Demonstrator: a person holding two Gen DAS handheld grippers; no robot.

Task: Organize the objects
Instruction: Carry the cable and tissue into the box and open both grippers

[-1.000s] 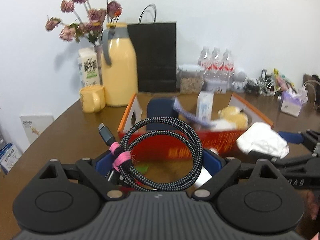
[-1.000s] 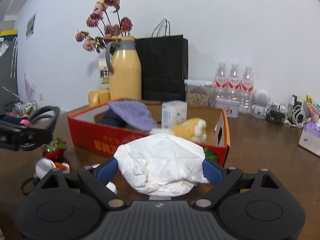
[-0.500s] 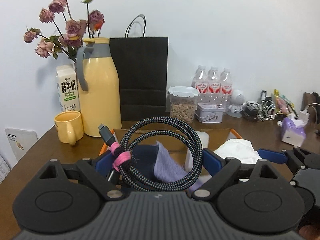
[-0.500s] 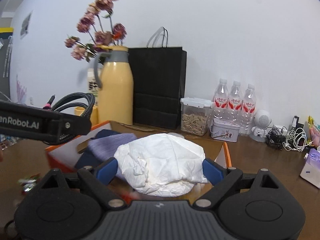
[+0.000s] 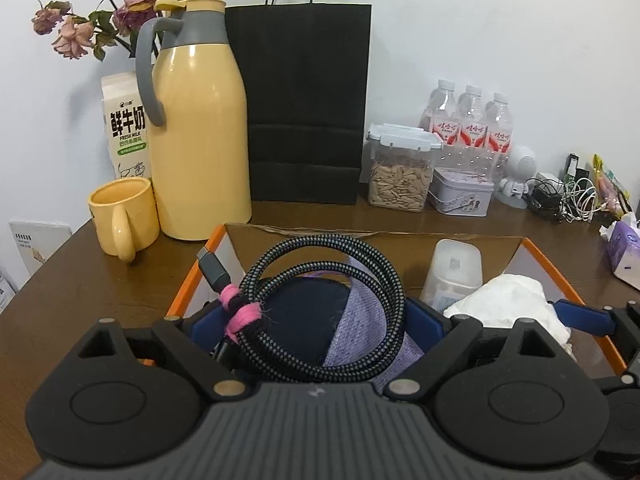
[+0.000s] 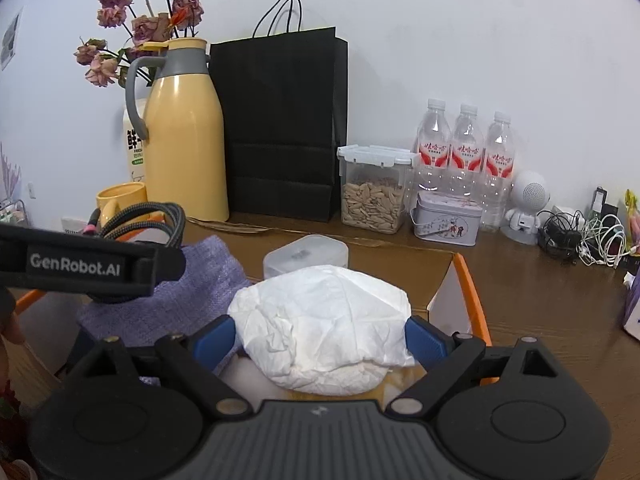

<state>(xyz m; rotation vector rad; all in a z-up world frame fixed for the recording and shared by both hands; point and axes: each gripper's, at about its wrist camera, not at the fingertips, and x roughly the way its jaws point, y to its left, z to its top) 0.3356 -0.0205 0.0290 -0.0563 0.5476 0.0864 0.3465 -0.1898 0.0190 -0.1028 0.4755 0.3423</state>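
Cable [image 5: 320, 312]; "GenRobot.AI" on left gripper [image 6: 76, 266]

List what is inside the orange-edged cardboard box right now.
Inside the box: a lilac cloth over a dark navy item, and a white lidded container. The coiled cable and white wad, each clamped in a gripper, cover the rest.

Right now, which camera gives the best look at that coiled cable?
The left wrist view: the cable fills its middle, whole coil, plug and pink tie, held in the left tongs. The right wrist view catches only part of the coil behind the tongs' arm.
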